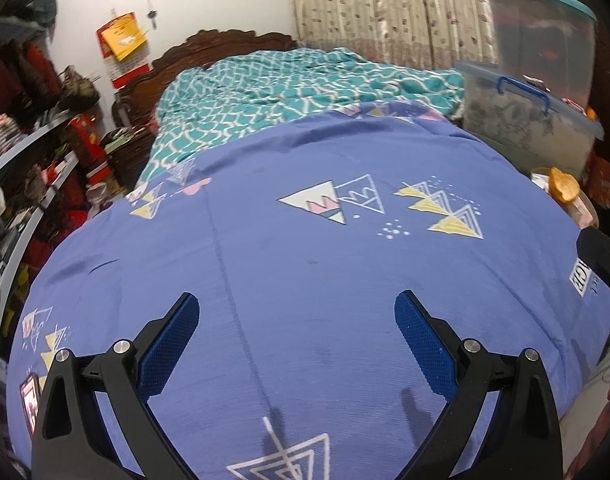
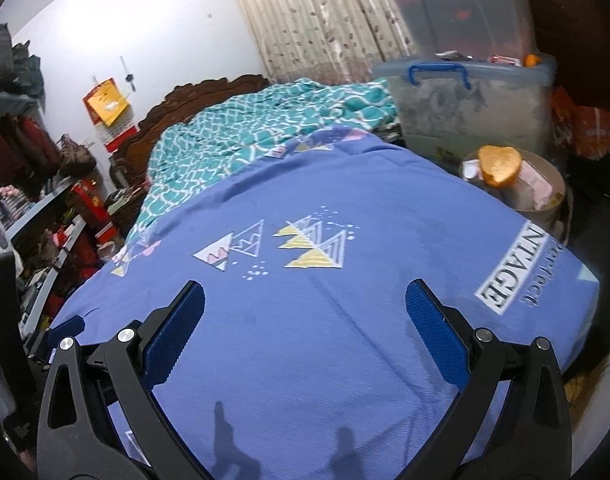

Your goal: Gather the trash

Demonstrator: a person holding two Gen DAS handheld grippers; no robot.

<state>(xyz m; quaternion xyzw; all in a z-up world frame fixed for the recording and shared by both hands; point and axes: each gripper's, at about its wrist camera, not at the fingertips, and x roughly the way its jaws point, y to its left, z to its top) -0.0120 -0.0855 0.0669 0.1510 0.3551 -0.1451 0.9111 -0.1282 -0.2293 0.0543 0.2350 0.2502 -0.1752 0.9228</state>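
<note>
A round bin [image 2: 545, 216] stands beside the bed at the right, holding wrappers and an orange heart-shaped piece [image 2: 499, 168]; it also shows in the left wrist view [image 1: 585, 208]. My left gripper [image 1: 297, 312] is open and empty above the blue bedsheet [image 1: 305, 264]. My right gripper [image 2: 305, 300] is open and empty above the same sheet [image 2: 325, 320]. The right gripper's body [image 1: 603, 264] shows at the right edge of the left view. No loose trash shows on the sheet.
A teal patterned blanket [image 1: 289, 92] lies at the head of the bed by a carved wooden headboard [image 1: 233, 40]. Stacked clear storage boxes [image 2: 469, 104] stand at the right. Cluttered shelves [image 1: 37, 168] line the left. Curtains [image 1: 385, 8] hang behind.
</note>
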